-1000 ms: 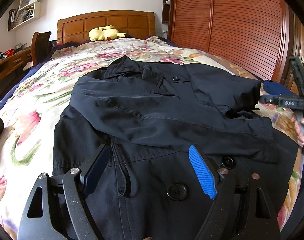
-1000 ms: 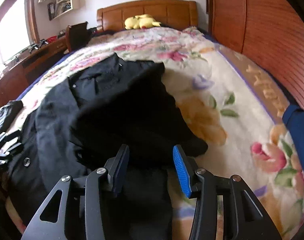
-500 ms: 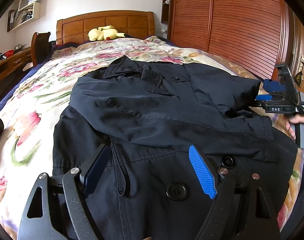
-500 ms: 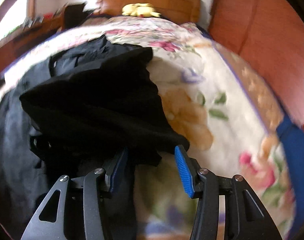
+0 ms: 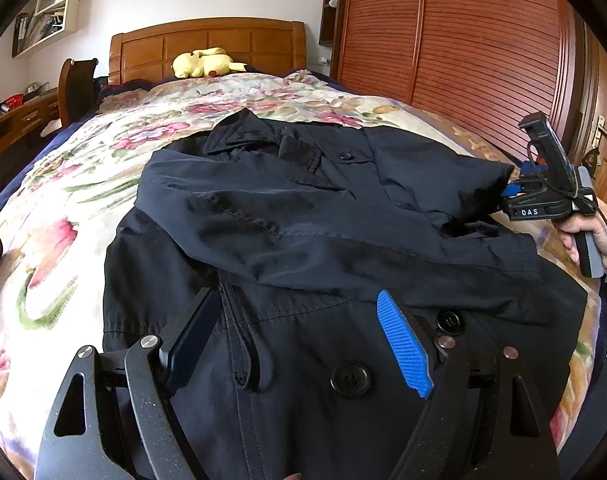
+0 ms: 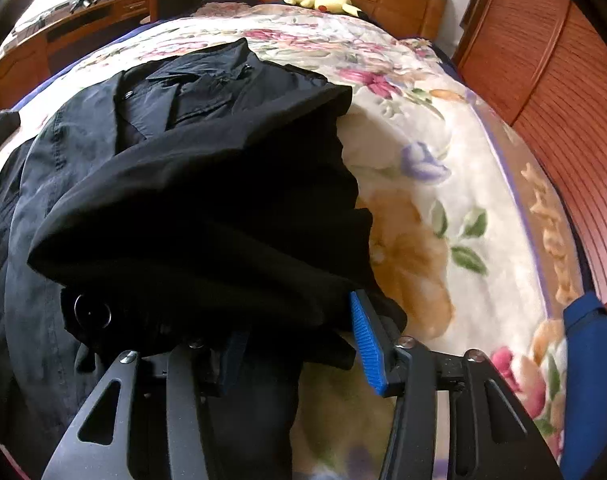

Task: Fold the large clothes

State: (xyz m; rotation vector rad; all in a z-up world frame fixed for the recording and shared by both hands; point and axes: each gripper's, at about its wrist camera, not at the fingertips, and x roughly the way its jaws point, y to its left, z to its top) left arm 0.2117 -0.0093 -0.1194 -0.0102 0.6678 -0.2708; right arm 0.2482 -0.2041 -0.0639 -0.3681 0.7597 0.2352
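Black metal arms carry the left gripper (image 5: 299, 344), whose blue ribbed pads stand wide apart above the lower front of a dark navy double-breasted coat of thin woven cloth (image 5: 303, 248), pressing on nothing. Just past them lie the coat's round black buttons (image 5: 350, 379), and one sleeve lies folded across the chest. The coat is spread on a cream floral bedspread (image 5: 59, 208), collar toward the headboard. At the coat's right edge the right gripper (image 6: 299, 344) has just been closing its jaws, with a bunched fold of the other sleeve (image 6: 207, 216) between them; the left pad is buried in dark cloth, so I cannot tell whether the pads already press on it. The person's hand (image 5: 587, 232) holds its grey handle. Farther off, a yellow plush toy (image 5: 203, 63) rests against the brown wooden headboard (image 5: 207, 44), beside a reddish slatted wardrobe (image 5: 483, 48).
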